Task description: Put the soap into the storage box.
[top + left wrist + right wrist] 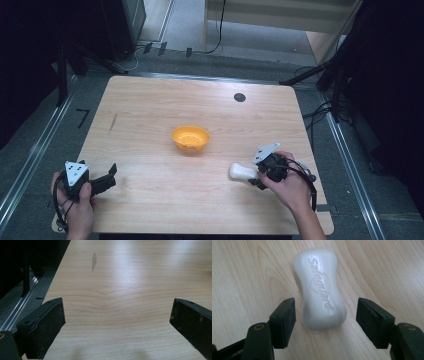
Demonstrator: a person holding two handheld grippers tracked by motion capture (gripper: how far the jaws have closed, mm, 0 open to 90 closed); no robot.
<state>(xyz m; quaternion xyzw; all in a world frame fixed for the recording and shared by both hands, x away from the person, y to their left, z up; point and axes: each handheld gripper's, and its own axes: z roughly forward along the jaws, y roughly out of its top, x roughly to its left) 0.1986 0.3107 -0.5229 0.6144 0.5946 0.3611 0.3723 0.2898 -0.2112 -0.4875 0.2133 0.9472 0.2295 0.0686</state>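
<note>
- a white bar of soap point(320, 290), waisted in the middle and stamped "safeguard", lies flat on a pale wooden table point(150, 115), toward the person's right-hand side of it as the high view shows.
- the right gripper point(325, 320) sits low over the near end of the soap, its black jaws spread to either side with a gap between each pad and the bar; neither pad presses on it.
- in the high view the right hand point(290, 187) holds that gripper close to the table's right edge, the soap lying just beyond the jaws, toward the middle of the table.
- the left gripper point(117, 322) hovers over bare wood near the front left corner, jaws spread wide with nothing between them; the left hand point(75, 205) grips it from below.
- an orange bowl point(190, 138) stands near the middle of the tabletop, well apart from both grippers and from the soap.
- the wood grain runs in long wavy bands; a thin grey smear point(94, 261) marks the surface on the left, and a small dark round disc point(239, 97) sits near the far edge.
- around the table lies grey flooring with metal rails point(30, 160) along the sides, loose black cables point(320, 112) on the right, and dark equipment in shadow at both flanks.
</note>
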